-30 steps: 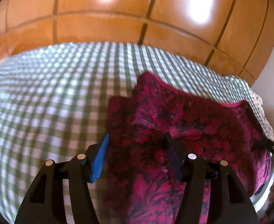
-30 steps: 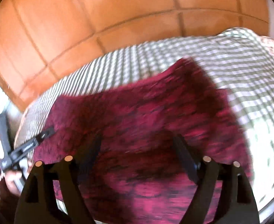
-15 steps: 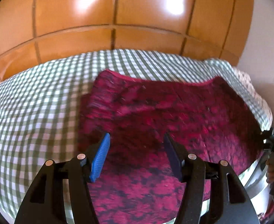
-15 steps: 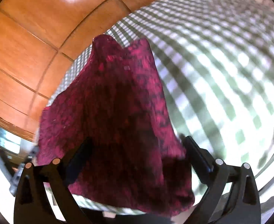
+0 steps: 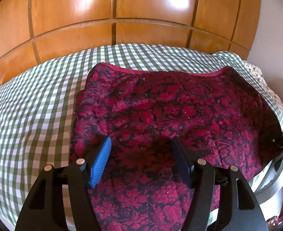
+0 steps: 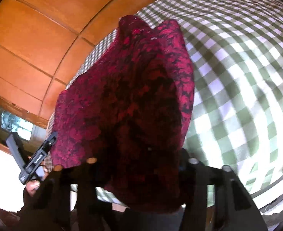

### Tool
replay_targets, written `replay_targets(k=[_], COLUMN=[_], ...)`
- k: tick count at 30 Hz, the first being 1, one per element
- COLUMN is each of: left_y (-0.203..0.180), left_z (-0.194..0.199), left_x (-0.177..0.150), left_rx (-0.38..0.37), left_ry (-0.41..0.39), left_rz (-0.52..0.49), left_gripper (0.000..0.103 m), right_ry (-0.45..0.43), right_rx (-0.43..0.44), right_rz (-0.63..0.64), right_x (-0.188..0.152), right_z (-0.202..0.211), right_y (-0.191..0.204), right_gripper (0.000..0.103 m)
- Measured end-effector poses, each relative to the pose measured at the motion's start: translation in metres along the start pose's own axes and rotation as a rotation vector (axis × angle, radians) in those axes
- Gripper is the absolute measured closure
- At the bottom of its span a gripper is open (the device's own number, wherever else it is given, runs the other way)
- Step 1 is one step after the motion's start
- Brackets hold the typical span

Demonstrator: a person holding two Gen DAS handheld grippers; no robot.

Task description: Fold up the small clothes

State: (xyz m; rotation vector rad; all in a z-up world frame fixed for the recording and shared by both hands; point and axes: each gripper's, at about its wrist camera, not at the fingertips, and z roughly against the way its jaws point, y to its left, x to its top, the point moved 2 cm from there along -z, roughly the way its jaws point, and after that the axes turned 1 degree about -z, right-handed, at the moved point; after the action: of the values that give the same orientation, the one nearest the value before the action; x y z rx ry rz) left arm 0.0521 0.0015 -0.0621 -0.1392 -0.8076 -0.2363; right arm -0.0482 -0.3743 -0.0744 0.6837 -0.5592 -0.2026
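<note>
A dark red floral garment (image 5: 160,119) lies spread on the green-and-white checked cloth (image 5: 29,111). My left gripper (image 5: 139,150) is open just above its near part, blue pads (image 5: 101,159) apart, holding nothing. In the right wrist view the same garment (image 6: 133,88) drapes over my right gripper (image 6: 137,165) and hides its fingertips; its near edge hangs between the fingers. The left gripper's body (image 6: 37,157) shows at the left there.
The checked cloth covers a bed or table whose near edge (image 6: 272,184) curves at the lower right. Orange wooden panelled doors (image 5: 141,9) stand behind it. A white wall (image 5: 272,38) is at the right.
The left gripper drew back and the garment now lies flatter and centred. The right gripper closed in on the garment's near edge, which now covers its fingertips.
</note>
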Motion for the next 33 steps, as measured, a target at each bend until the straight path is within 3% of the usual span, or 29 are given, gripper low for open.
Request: replay_targets(k=[5,8,12,17,23,27,33], left_y=[0.002,0.003,0.006,0.024,0.088,0.126,0.127], left_z=[0.001,0.001,0.001,0.014,0.051,0.08,0.095], left_x=[-0.001,-0.002,-0.003,-0.002,-0.001,0.002,0.024], left_rx=[-0.016,-0.021,-0.027,-0.076,-0.184,-0.332,-0.504], left_ry=[0.001,0.0,-0.002,-0.018,-0.091,-0.154,-0.185], left_rz=[0.026,0.04,0.056,0.114,0.325,0.455,0.458], left_gripper=[0.04,0.04,0.04,0.04,0.04,0.04,0.04], right_ry=[-0.01,-0.037,-0.057,-0.007,0.058,0.086,0.088], right_rx=[0.052,0.156,0.21,0.22,0.062,-0.052,-0.186], right_rz=[0.001,0.018,0.19,0.33,0.547,0.722,0.93], right_x=[0.005,0.014,0.019,0.011,-0.018,-0.051,-0.087], right_z=[0.011,0.024,0.027,-0.004,-0.061,-0.096,-0.134], right_y=[0.019,0.053,0.124,0.19,0.253,0.289,0.309], right_gripper=[0.068,0.071,0.073,0.073,0.073,0.073,0.069])
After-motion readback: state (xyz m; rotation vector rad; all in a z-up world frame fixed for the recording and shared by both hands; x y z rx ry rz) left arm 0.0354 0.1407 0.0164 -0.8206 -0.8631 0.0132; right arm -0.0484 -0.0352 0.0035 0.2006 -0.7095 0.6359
